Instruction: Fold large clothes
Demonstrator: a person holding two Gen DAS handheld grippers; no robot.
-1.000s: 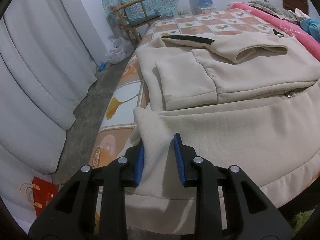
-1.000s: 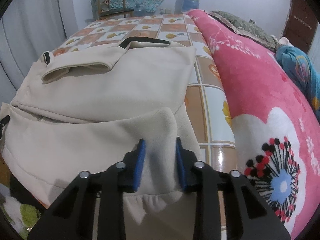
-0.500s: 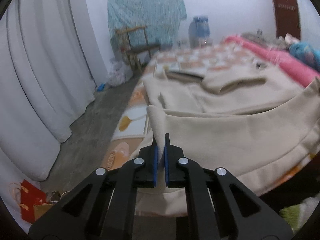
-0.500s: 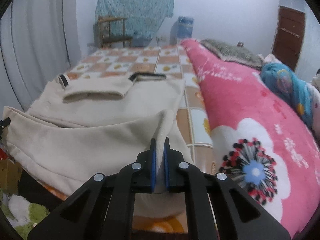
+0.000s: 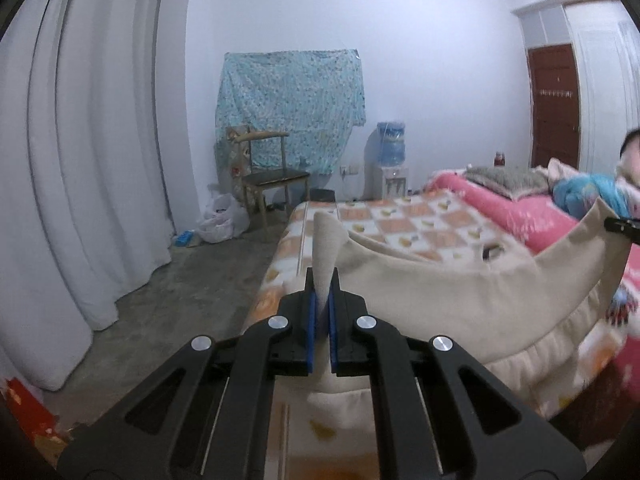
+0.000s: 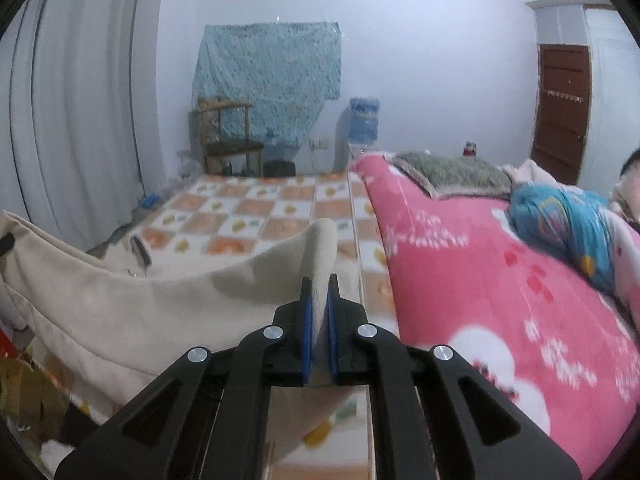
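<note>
A second ago both sets of fingers stood open around the near hem of the cream garment [image 5: 460,304] lying flat on the bed; now they are pinched shut on it and raised, so the views look across the room instead of down at the cloth.

The left gripper [image 5: 321,312] has its blue pads [image 5: 310,320] closed with only the thickness of fabric between them. A peak of the garment's left hem corner stands up out of the fingers, and from there the cloth runs off to the right in a sagging curve towards the other gripper, whose black tip shows at the far right edge. Beyond the fingers lies the checked bedspread [image 5: 392,216], and farther off to the left stands a wooden chair [image 5: 268,176].

The right gripper [image 6: 320,320] is closed just as tightly on the right hem corner, a tongue of cloth rising between its pads [image 6: 306,328]. The garment [image 6: 160,304] hangs away to the left of these fingers like a hammock. Its far part seems to rest on the bedspread [image 6: 256,216], though blur hides the contact. A pink floral blanket [image 6: 480,280] lies to the right of the fingers.

The grasp step looks done and the lift under way. The hem is now free to be carried forward over the rest of the garment to make the fold, provided both corners stay level and neither slips.
</note>
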